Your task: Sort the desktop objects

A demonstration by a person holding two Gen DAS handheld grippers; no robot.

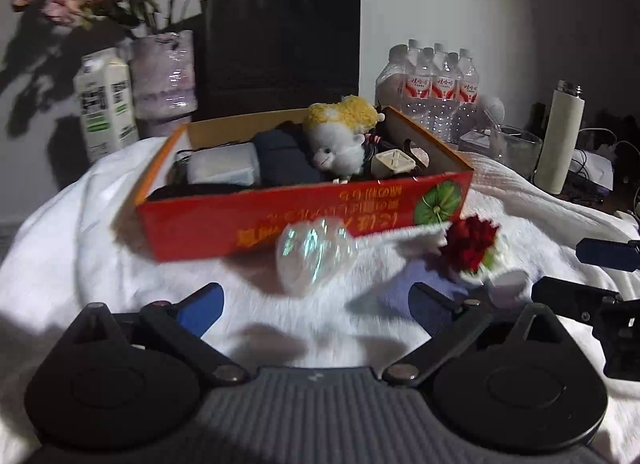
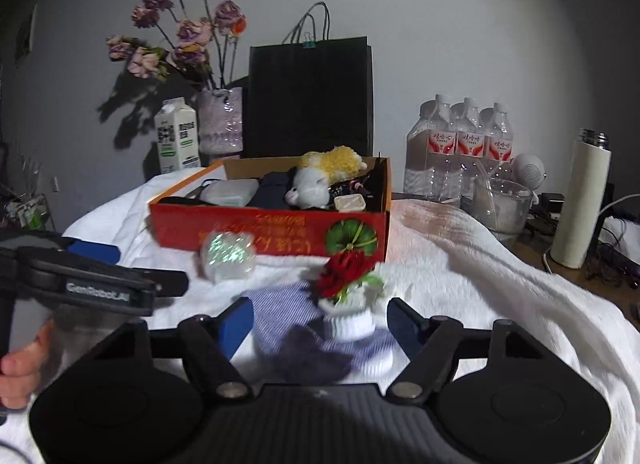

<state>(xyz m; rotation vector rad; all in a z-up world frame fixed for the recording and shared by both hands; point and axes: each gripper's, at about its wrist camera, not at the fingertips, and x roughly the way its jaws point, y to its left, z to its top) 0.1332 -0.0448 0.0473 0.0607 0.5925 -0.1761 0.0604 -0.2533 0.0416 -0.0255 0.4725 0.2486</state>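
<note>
Your right gripper [image 2: 320,324] stands apart around the small white pot [image 2: 352,318] of the red flower [image 2: 344,270], pads not yet pressing. Top-heavy and light: take the ribbed pot, not the petals. The orange box [image 2: 272,232] sits just beyond.

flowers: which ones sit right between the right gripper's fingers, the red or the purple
The red flower in its small white pot, standing on the white cloth between the right gripper fingers. The faded purple flowers stand in a vase at the back wall.
</note>
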